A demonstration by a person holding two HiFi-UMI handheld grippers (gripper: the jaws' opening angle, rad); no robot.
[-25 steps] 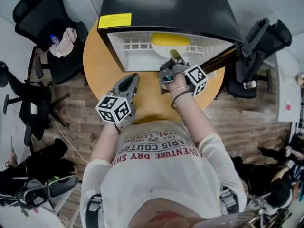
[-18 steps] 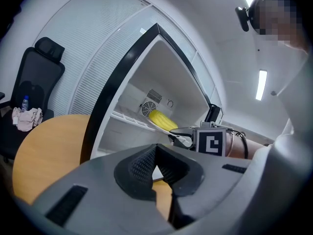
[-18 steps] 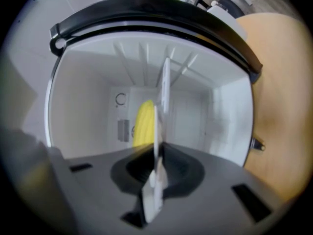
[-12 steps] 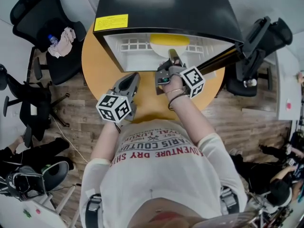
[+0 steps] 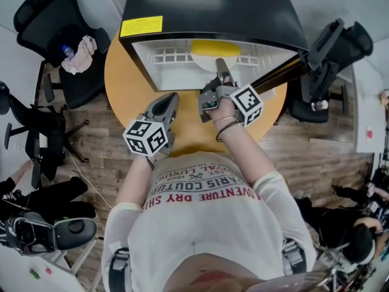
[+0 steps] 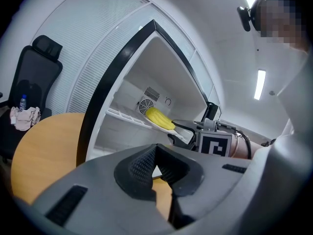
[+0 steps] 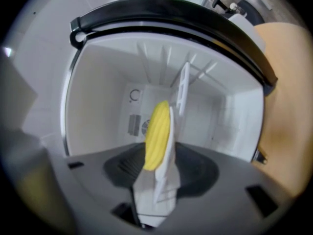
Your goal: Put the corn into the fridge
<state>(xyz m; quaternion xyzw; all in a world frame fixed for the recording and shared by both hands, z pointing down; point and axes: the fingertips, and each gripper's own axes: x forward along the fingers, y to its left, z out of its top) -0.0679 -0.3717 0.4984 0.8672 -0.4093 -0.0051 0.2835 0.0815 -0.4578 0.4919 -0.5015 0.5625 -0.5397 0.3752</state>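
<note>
Where the head view is taken first, a yellow label (image 5: pixel 141 26) is noted on the front edge of the black, open fridge (image 5: pixel 213 5); its print is too small to be read. Upside-down lettering is carried on the person's shirt (image 5: pixel 200 193), of which "DRY" can be made out. The corn (image 5: pixel 216 47) is seen inside the fridge on a white plate (image 5: pixel 203 61), with the right gripper (image 5: pixel 220 66) reaching in to the plate's near edge. The left gripper (image 5: pixel 167 102) is held over the round wooden table (image 5: pixel 121 72), short of the fridge. A bottle (image 5: pixel 70 50) and a cloth (image 5: pixel 84 46) are listed on an office chair (image 5: pixel 55 23).

In the left gripper view, no writing is shown. Its jaws are pressed together with nothing between them. The fridge's inner back wall and a round vent (image 6: pixel 145 105) behind the corn are added here.

In the right gripper view, no label is shown. The jaws are opening and stand spread wide; the plate is seen edge-on between them, its pads clear of it. A white shelf rack (image 7: pixel 183 92) is seen beyond the plate.
</note>
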